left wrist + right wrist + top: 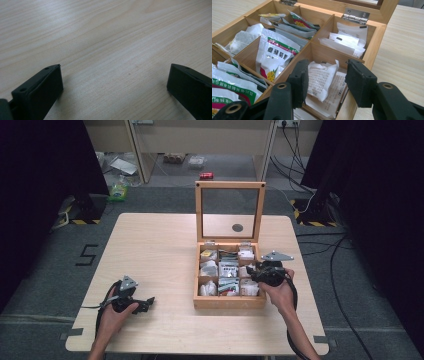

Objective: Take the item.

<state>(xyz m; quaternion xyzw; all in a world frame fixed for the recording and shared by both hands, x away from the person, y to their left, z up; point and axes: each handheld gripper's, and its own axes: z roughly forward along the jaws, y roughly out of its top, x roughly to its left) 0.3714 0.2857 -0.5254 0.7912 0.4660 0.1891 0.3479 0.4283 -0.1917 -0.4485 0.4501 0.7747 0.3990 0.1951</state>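
Right gripper (325, 80) at the wooden box of tea bags

The high view shows the square wooden box with nine little compartments (229, 303) on the pale wooden tabletop (150, 245), its glass lid (230, 210) standing up. The right gripper view shows open jaws on either side of white paper tea packets (322, 80) in the middle right compartment, not pinching them. The left gripper (113, 82) is open over bare tabletop.

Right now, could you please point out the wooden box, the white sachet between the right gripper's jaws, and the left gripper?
wooden box (229, 303), high view, on its front wall.
white sachet (322, 77), right gripper view, on its printed face.
left gripper (115, 87), left gripper view, midway between its fingertips.
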